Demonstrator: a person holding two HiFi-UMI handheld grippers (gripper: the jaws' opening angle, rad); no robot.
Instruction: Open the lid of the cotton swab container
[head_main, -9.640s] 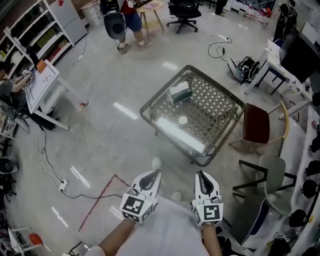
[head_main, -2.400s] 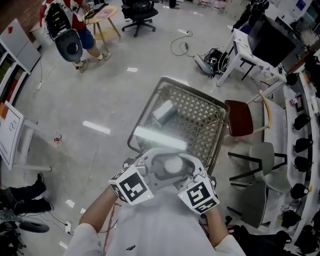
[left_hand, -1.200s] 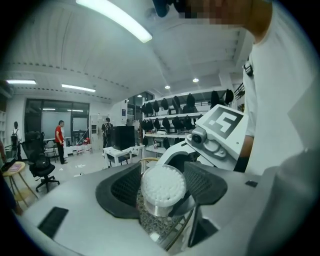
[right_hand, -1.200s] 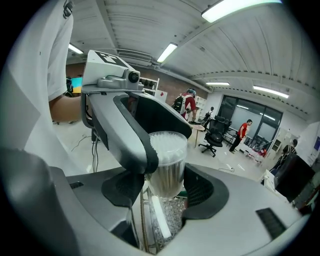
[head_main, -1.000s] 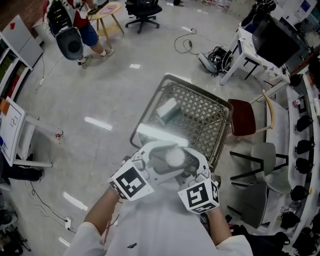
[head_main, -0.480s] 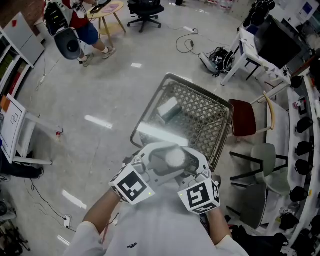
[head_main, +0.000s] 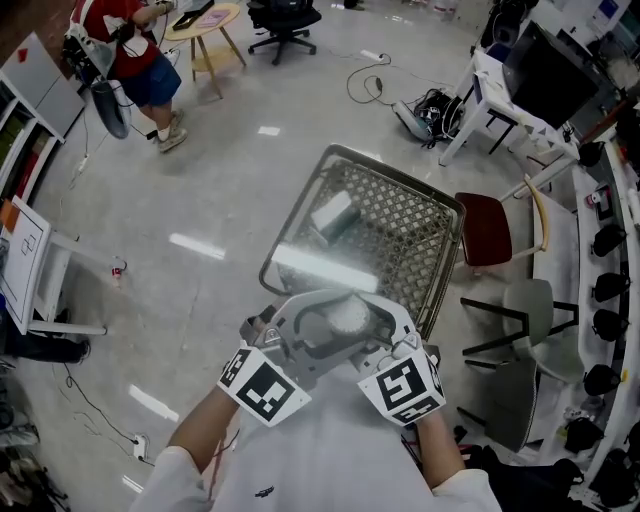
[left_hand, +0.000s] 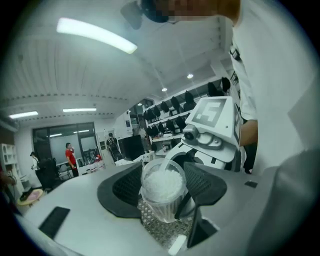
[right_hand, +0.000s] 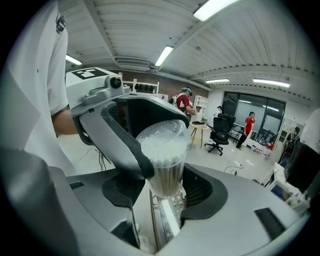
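One clear cotton swab container (head_main: 345, 316), held up in mid-air close to the person's chest, and as far as I can tell the lid (right_hand: 162, 131) is on it. You can see a clear domed cap with a rim sitting square on top, no gap under it. So my read is that the pick-up part is done and the actual opening hasn't happened yet.

The tub is packed full. The swabs (left_hand: 161, 182) have their white tips crammed up under the cap, and the sticks run down the body below.

Both tools are on it from opposite sides. The left gripper (left_hand: 161, 190) has its jaws closed in around the top end, pads pressed against the cap area. The right gripper (right_hand: 164, 192) has its jaws clamped lower down on the body. Neither is wide open, just the width of the tub. That looks like the setup for one side holding the body while the other works the cap off. Can't tell whether it twists or pops, though.

Further out and well below, there's a wire cart (head_main: 440, 235) on the floor with a pale box (head_main: 333, 213) lying in it. I can't make out anything else in the cart for sure.
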